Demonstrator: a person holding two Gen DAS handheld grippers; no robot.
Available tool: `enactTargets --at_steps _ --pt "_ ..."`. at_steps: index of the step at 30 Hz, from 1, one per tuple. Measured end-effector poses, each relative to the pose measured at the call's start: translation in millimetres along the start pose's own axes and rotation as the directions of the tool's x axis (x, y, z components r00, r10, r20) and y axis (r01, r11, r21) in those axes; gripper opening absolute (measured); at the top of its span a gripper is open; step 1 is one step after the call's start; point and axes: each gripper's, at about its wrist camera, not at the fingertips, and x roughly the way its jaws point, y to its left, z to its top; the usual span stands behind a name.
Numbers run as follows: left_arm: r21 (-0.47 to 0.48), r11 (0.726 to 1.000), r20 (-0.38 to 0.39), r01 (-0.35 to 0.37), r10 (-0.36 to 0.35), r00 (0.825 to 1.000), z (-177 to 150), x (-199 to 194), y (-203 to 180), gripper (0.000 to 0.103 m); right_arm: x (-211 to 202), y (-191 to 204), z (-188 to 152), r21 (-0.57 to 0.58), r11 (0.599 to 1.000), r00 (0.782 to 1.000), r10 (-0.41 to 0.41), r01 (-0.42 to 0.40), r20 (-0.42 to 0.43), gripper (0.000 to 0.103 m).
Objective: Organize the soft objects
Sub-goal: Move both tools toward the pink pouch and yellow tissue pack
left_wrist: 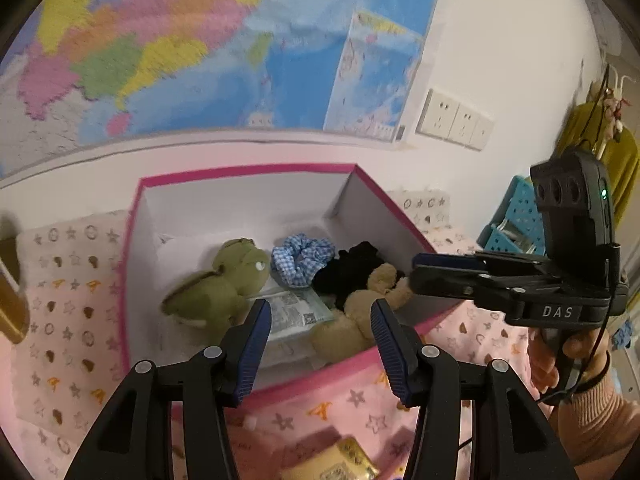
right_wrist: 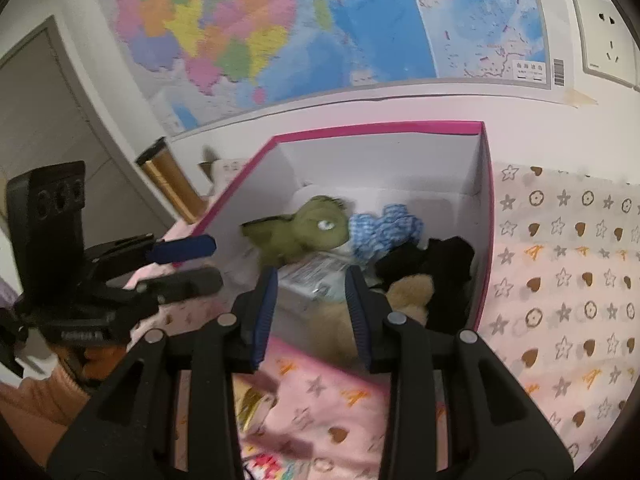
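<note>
1. Both of my grippers sit nearest the lenses, two units in all. My left gripper (left_wrist: 320, 344) has its jaws apart with nothing between them, just short of the box's near rim. My right gripper (right_wrist: 312, 316) also has its jaws apart and empty, over the near edge of the box; in the left wrist view its fingers reach toward the box's right wall.
2. One wall map (left_wrist: 200, 40) covers the wall behind the box; it is the largest item in view.
3. One pink patterned cloth (right_wrist: 560, 280), printed with stars and hearts, covers the surface under and around the box.
4. One open box (left_wrist: 248, 170) with a pink rim and white interior stands on the cloth against the wall. It holds all four soft objects counted below.
5. One green plush toy (left_wrist: 224, 280) lies at the left of the box floor, head pointing right.
6. One tan plush toy (left_wrist: 360, 312) lies at the near right corner, touching the black item.
7. One black soft item (left_wrist: 352, 268) lies at the right, behind the tan toy; I cannot tell what it is.
8. One blue checked scrunchie (left_wrist: 302, 258) lies between the green toy's head and the black item.
9. One printed packet (left_wrist: 296, 312) lies flat on the box floor, between the two plush toys.
10. Three wall sockets (left_wrist: 454, 118) sit in a row to the right of the map.
</note>
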Motion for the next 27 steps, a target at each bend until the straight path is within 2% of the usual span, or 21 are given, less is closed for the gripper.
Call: enactTargets --at_steps 5,10,16,21,27 --pt "-0.028 1.000 0.049 -0.005 0.006 0.999 -15.4 -32.9 11.7 0.055 -18.9 17.7 -12.9 -0.024 0.997 0.998 0.068 -0.067 0.015 0.038" --pt "-0.067 0.996 0.047 -0.063 0.066 0.997 -39.9 -46.3 25.3 0.055 -17.6 38.1 -28.8 -0.056 0.991 0.992 0.122 -0.123 -0.013 0.039" --pt "-0.138 0.987 -0.042 -0.088 0.083 0.996 -77.7 -37.1 44.5 0.055 11.9 58.2 -55.5 -0.098 0.988 0.989 0.113 -0.123 -0.100 0.039" --pt "-0.214 0.973 -0.113 -0.083 0.059 0.992 -109.1 -23.3 55.7 0.055 53.1 64.7 -73.3 -0.102 0.987 0.975 0.099 -0.121 -0.200 0.039" --pt "-0.267 0.959 -0.165 -0.091 0.048 0.985 -131.4 -11.5 62.4 0.055 93.5 66.7 -81.8 -0.086 0.990 0.959 0.089 -0.116 -0.271 0.039"
